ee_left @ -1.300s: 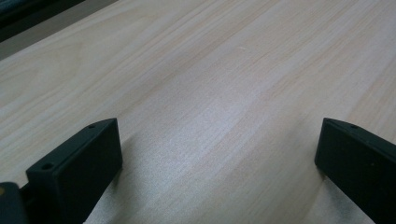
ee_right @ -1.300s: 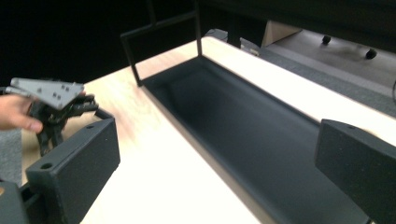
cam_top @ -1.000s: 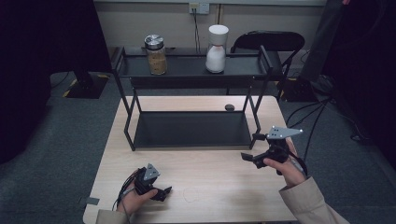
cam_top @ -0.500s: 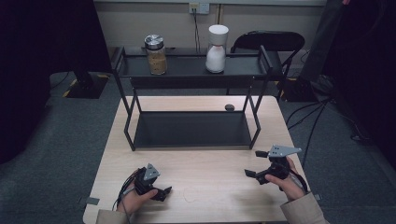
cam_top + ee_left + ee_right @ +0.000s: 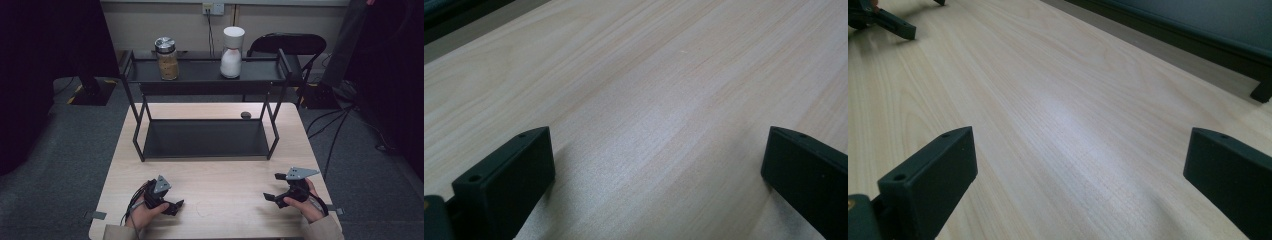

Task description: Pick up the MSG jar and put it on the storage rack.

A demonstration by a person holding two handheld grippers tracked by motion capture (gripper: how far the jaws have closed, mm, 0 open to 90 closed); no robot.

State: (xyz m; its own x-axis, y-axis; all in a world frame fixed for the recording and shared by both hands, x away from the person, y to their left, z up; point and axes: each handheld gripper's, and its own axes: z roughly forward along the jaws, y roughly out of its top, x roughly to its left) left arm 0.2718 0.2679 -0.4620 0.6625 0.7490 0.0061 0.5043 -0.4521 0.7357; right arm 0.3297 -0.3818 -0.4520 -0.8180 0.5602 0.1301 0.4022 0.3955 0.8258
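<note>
Just bare table (image 5: 664, 100) between wide jaws of left gripper (image 5: 172, 206) and right gripper (image 5: 274, 187)

right gripper (image 5: 276, 187) lower, nearer table edge (jaws apart)

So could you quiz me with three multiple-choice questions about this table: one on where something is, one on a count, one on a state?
1. Where does the jar stand?
A. on the rack's top shelf
B. on the tabletop
C. on the floor

2. How many containers stand on the rack?
A. one
B. two
C. four

3. How are the jaws of the left gripper?
A. shut on a jar
C. shut on nothing
B. open, with nothing between them

Answers: 1 A, the jar sits at the left of the top shelf. 2 B, the jar and a white bottle. 3 B, bare table shows between the spread jaws.
</note>
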